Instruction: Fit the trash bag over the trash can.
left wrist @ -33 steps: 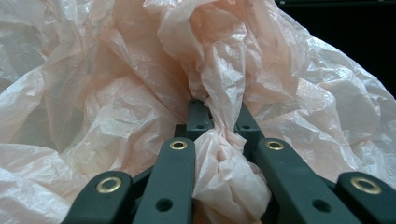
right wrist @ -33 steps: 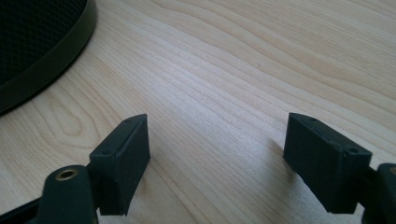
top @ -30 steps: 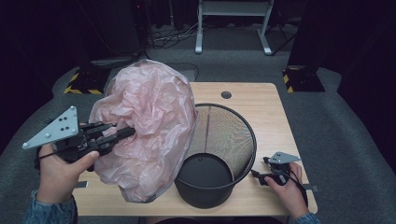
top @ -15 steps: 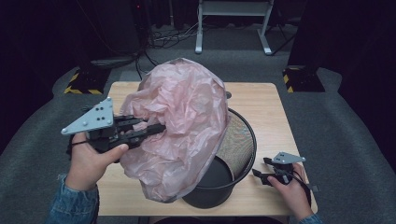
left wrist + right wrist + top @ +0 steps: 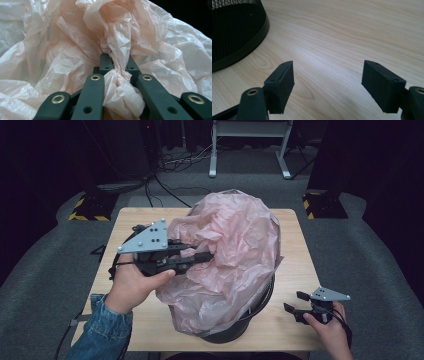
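Note:
A large crumpled pink plastic bag hangs over the black mesh bin and hides nearly all of it. My left gripper comes in from the left, shut on a bunched fold of the pink plastic bag, with film squeezed between its jaws. Near the table's front right corner my right gripper rests low and open, jaws wide apart over bare wood. The mesh bin's wall stands to the left in the right gripper view.
The wooden table has free surface at its left and along its right side. Grey carpet surrounds it. Cables and a white stand's legs lie on the floor beyond the far edge.
My left gripper has carried the pink bag rightward, from beside the bin to over it, so the bag now covers the bin's opening. The right gripper has stayed put.

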Motion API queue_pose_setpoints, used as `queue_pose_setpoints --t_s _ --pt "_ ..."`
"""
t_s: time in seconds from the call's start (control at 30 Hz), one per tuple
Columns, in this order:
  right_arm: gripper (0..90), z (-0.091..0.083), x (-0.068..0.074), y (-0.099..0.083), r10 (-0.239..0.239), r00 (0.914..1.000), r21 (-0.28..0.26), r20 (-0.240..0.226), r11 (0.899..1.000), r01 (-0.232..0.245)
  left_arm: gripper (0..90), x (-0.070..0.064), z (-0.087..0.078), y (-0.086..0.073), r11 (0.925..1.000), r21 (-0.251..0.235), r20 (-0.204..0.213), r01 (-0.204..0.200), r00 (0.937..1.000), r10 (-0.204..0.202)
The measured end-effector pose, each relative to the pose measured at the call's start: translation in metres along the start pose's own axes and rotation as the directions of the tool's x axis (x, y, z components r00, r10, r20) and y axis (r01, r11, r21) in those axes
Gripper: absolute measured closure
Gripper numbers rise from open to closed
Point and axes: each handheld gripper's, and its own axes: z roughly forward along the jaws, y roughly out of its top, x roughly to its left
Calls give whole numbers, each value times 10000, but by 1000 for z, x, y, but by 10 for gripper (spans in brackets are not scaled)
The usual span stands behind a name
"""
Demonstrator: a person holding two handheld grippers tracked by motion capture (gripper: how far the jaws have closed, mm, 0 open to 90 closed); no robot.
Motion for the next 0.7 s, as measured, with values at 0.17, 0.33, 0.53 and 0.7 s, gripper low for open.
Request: queue_pose_setpoints --t_s 0.17,0.33,0.53,0.7 --pt "263 -3 -1 2 135 9999 -170 -50 9998 -136 807 1 21 6 9970 741 174 -231 9996 219" --pt "264 -1 1 2 87 9998 -85 -154 9999 -88 676 3 29 5 9886 1472 -368 -325 9986 383" --pt "265 -2 1 4 17 9999 -20 -123 10000 -17 368 4 18 2 9948 1014 -1082 -111 9939 221" --pt "265 -4 2 10 -17 9998 -150 -187 9999 14 332 1 -1 4 9978 648 -1385 -166 9900 255"
